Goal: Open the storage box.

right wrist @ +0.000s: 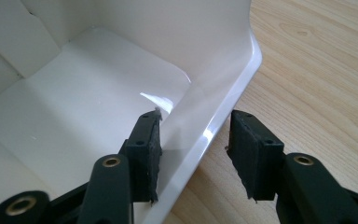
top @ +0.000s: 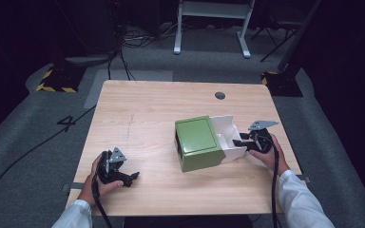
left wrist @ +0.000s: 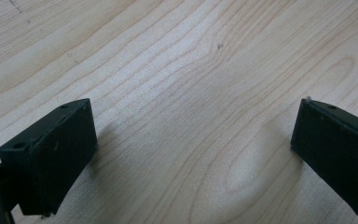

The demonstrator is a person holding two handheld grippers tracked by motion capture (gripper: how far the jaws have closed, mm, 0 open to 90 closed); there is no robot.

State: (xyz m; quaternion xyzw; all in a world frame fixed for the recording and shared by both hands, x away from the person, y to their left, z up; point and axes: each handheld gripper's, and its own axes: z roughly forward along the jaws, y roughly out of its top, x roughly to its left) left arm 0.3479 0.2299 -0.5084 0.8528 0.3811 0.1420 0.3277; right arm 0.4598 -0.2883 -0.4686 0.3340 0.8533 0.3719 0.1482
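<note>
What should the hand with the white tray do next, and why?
Probably close the right gripper a little more. Its jaws straddle the wall of the white tray, one inside, one outside, but the outer one stands off the wall. The tray pokes partway out of the green box.

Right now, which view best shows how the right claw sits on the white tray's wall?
The right gripper view: the right claw straddles the white tray wall, one jaw inside, one outside with a gap. The high view shows the tray sliding out of the green sleeve, small.
</note>
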